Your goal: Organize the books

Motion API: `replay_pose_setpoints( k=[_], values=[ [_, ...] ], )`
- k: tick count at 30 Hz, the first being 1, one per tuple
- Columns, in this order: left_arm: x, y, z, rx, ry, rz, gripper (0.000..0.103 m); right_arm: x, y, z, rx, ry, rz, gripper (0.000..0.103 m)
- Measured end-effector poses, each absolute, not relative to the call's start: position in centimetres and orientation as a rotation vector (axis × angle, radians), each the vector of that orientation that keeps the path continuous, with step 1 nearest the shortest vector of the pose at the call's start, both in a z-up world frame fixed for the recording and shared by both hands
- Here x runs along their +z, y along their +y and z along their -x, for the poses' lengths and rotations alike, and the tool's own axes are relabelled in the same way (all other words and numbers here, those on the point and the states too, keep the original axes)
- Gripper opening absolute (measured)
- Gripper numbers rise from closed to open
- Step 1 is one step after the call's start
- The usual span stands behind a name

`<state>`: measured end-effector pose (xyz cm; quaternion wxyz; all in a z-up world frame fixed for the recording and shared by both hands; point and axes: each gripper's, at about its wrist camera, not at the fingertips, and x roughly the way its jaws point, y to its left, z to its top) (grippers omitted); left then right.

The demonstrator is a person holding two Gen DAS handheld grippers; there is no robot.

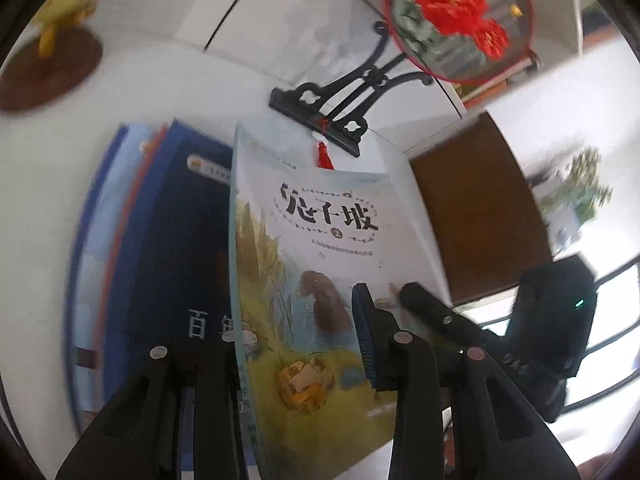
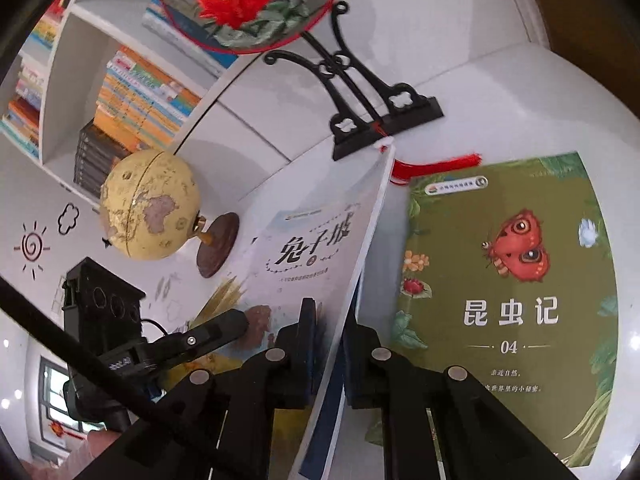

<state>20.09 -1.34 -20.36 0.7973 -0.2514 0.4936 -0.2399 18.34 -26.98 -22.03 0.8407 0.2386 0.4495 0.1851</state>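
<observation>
Left wrist view is blurring toward its edges; the dark blue book [image 1: 188, 248] is showing only part of its white lettering, the rest hiding behind the pale picture book [image 1: 316, 264]. The picture book is being held raised off the white table [image 1: 160, 92], both grippers pinching its near edge. Left gripper [image 1: 296, 328] is clamping it with narrow jaws, one finger hidden behind the cover. Right gripper [image 2: 328, 336] is squeezing the same book [image 2: 316, 248] edge-on, jaws nearly together. A green insect book [image 2: 508, 280] is lying flat on the table just right of it. The bookcase [image 2: 68, 80] behind is holding packed rows of books, titles unreadable. A globe [image 2: 150, 204] and a round fan with a red flower [image 2: 252, 0] on a black stand [image 2: 380, 116] are standing near.
</observation>
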Motion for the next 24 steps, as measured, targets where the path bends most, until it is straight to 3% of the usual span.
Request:
replay_pose_setpoints(
  k=[9, 24],
  values=[
    [-17.1, -2.0, -19.0, -0.489, 1.036, 0.273, 0.031, -19.5, -25.4, -17.5, 0.422, 0.893, -0.387, 0.011],
    [-11.5, 2.0, -15.9, -0.454, 0.927, 0.221, 0.032, -14.7, -21.7, -15.1, 0.485, 0.806, -0.394, 0.011]
  ],
)
